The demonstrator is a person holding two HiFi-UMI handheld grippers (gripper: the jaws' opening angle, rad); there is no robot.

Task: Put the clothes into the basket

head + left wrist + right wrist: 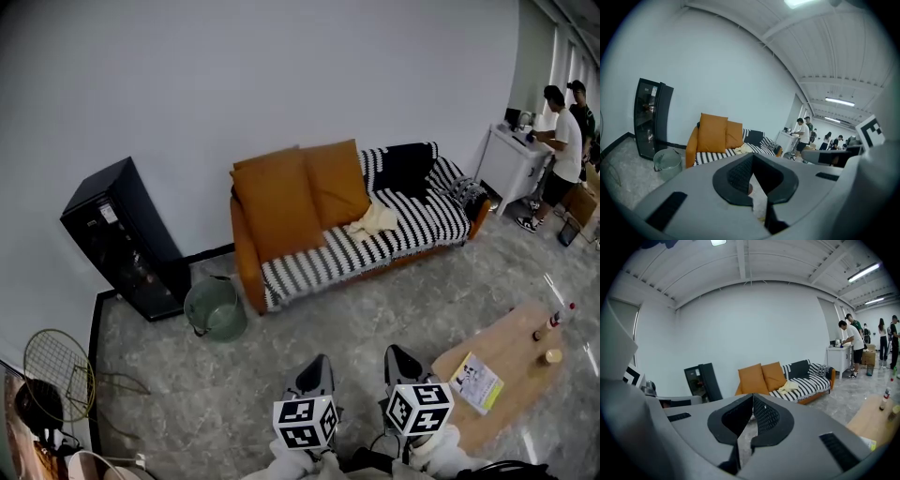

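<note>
Grey marbled floor (309,328) runs up to a plain white wall (281,75), and against it we see an orange sofa (247,258) draped in a black-and-white striped blanket (417,225). The pale yellow garment (373,221) lies crumpled on the sofa seat about midway along it, close to the back edge and just beside the lower corner of the right of two orange cushions (281,202). The basket (215,307), round and grey-green, stands upright on the floor just beside the sofa's left end, between it and a black cabinet (122,239), well apart from the garment. We hold both tools side by side over the near floor, well short of the sofa: the left gripper (319,362) has its jaws together on nothing, and the right gripper (395,352) is likewise closed and empty. At the right a low wooden surface (520,347) carries a booklet (476,382) at its near end and a bottle (548,326) toward its far edge. People (565,141) stand at a white cabinet (511,164) in the far right corner.
</note>
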